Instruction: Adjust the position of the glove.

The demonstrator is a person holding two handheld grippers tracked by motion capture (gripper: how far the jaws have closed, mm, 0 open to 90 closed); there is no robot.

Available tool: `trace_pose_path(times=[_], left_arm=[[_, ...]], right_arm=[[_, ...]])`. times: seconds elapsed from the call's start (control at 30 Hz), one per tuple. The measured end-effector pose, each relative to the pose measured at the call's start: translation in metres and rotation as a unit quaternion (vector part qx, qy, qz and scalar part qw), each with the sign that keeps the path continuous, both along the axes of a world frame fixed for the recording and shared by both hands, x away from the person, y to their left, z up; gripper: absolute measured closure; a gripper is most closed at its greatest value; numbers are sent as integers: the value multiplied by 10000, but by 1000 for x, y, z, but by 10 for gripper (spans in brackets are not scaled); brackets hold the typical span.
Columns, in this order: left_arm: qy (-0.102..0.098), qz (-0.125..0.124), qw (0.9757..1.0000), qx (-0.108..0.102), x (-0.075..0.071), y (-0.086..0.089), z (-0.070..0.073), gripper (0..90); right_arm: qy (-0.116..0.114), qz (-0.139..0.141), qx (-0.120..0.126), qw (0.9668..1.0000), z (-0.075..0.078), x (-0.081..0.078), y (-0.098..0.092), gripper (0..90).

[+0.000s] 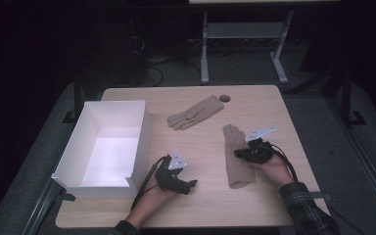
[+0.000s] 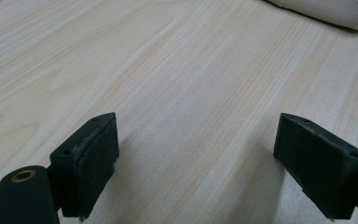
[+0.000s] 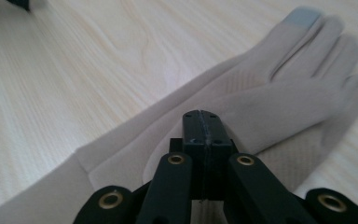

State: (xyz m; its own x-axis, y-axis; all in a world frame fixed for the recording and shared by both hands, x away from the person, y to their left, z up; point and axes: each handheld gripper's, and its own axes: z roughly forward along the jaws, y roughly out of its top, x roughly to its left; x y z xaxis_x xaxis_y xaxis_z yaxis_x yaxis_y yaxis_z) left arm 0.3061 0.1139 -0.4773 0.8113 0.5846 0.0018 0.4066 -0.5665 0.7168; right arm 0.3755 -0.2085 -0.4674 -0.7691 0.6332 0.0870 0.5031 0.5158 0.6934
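From where I stand, the person has 2 hand-held grippers over a pale wooden table (image 1: pixel 254 193). The right gripper (image 1: pixel 238 153) sits over the nearer glove (image 1: pixel 237 156), a beige one that lies flat on the right half of the table with its fingers pointing away from the person and its cuff toward the near edge. In the right gripper view the 2 black jaws are pressed together with no gap between the pads, and they sit at the thumb of that glove (image 3: pixel 261 116); whether any fabric is caught between them I cannot tell. One fingertip of the glove carries a grey patch. The left gripper (image 1: pixel 192 184) rests in the person's left hand near the front edge of the table, just right of a white box (image 1: pixel 142 132), and its jaws stand wide apart with only bare tabletop (image 2: pixel 177 93) between them; in the left gripper view (image 2: pixel 200 168) the cuff edge of the nearer glove (image 2: pixel 331 11) shows at the top right corner, well clear of the pads. A second beige glove (image 1: pixel 196 112) lies farther back near the middle of the table, fingers pointing left, apart from both grippers. The white box is open-topped and stands at the table's left edge.
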Motion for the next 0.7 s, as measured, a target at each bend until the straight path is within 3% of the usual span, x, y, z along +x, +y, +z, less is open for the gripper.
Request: trace_pose_path(times=[0.03,0.3,0.7], left_arm=[[8,-4,10000,15,0,0,0,134],[-8,2,10000,-10,0,0,0,134],[-11,6,10000,-18,0,0,0,134]], right_arm=[[62,-16,78,9999,-1,0,0,899],[113,60,-9,9999,-1,-8,2,900],[195,106,-48,9997,0,-30,-7,900]])
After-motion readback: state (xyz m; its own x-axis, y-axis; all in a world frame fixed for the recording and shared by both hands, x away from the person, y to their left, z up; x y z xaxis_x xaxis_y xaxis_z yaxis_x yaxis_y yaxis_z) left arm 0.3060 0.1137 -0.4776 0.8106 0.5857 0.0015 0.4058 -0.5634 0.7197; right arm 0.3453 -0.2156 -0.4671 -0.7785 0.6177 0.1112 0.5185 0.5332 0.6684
